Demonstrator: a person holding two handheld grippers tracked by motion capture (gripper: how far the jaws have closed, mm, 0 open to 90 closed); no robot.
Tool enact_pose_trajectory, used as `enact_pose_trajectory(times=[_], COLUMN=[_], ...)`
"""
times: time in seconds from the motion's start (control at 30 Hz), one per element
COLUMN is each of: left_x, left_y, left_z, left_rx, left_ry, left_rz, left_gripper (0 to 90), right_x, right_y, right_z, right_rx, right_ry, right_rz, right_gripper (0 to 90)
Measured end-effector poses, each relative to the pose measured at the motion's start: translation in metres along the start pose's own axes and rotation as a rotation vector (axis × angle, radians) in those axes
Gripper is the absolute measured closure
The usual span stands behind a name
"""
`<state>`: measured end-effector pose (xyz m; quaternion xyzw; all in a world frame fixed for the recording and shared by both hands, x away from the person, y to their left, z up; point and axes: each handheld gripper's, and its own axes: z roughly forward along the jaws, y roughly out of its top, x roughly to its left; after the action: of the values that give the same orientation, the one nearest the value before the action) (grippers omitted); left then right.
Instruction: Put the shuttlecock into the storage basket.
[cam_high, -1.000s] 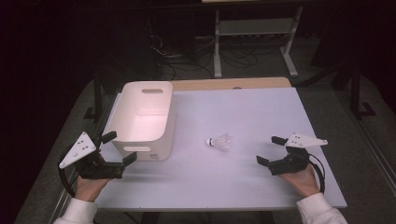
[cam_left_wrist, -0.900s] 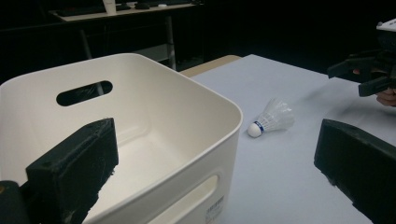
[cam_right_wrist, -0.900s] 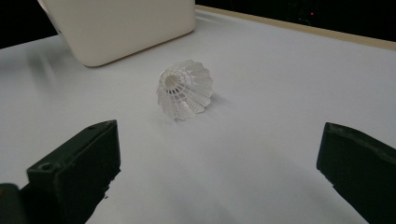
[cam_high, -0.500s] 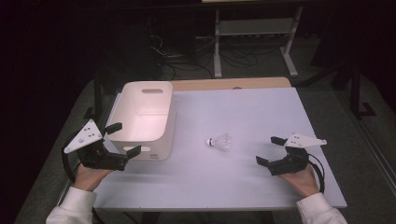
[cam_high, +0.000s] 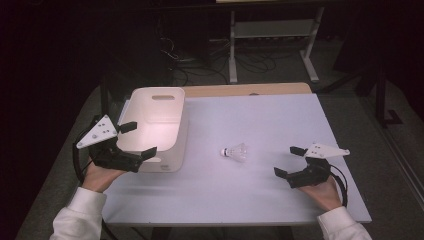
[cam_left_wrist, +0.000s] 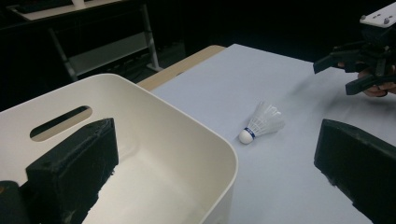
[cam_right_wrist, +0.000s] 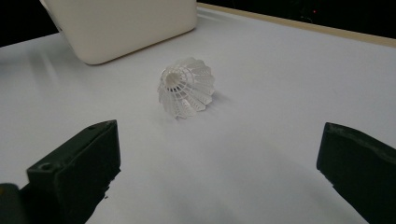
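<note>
One shuttlecock (cam_high: 235, 152) lies on the desk (cam_high: 280, 120). One white bin (cam_high: 156, 127) stands on the desk too, with one slot handle visible in its far wall. Two claws are in view, a left claw (cam_high: 136, 140) and a right claw (cam_high: 289, 161), each with two black jaws and each held by one hand.

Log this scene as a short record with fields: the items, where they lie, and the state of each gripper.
shuttlecock: lies on its side on the table, touched by nothing
bin: white, at the table's left side, nothing seen inside
left gripper: open, over the bin's near corner
right gripper: open, right of the shuttlecock, apart from it
</note>
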<state>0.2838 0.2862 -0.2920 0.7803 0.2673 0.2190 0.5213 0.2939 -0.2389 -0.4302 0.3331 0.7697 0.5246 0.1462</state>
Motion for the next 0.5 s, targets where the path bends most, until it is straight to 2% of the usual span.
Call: enact_pose_trajectory(times=[0.1,0.3,0.5], left_x=[0.000,0.000,0.001], left_y=[0.003,0.015,0.023], left_z=[0.004,0.013,0.019], left_rx=[0.002,0.040,0.052], left_ry=[-0.008,-0.027,-0.039], left_rz=[-0.006,0.036,0.042], left_gripper=[0.0,0.0,0.0], right_x=[0.000,0.000,0.001], right_y=[0.000,0.000,0.000], right_z=[0.000,0.000,0.000], right_rx=[0.000,-0.001,0.002], right_ry=[0.002,0.002,0.003], right_rz=[0.002,0.001,0.003], right_gripper=[0.0,0.0,0.0])
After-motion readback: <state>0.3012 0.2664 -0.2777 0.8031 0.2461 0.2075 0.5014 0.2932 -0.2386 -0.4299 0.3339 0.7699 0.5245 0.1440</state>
